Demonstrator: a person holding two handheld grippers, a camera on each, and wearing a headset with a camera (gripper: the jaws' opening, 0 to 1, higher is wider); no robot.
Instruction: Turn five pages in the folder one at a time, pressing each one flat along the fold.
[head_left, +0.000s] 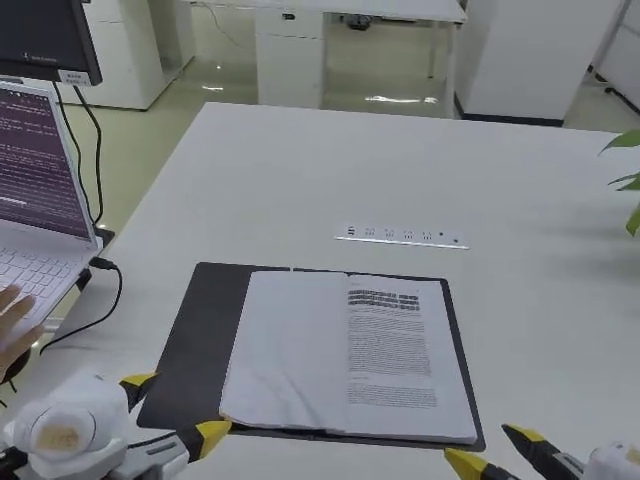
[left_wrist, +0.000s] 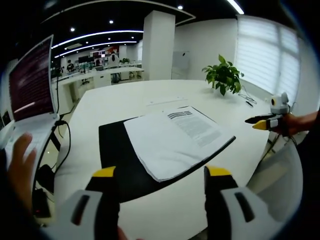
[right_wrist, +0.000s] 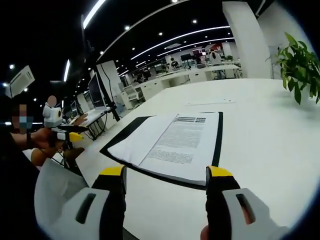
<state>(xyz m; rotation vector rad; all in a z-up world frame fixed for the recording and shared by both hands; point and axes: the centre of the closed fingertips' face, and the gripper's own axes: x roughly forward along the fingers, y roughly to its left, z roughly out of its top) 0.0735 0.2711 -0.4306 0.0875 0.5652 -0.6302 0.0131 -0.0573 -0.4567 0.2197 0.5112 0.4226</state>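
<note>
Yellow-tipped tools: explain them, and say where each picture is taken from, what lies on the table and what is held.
They are two hand-held grippers, each with two yellow-tipped jaws, worked by a person, not a robot. The head view looks down from the person's headset: left gripper at lower left, right gripper at lower right. The other two views come from a camera on each gripper, looking out between its jaws. On the table lies an open black folder with printed pages; a laptop stands at the left, a hand on it. Both grippers are open and hold nothing.

Bright even ceiling light, sharp, fisheye-warped edges
</note>
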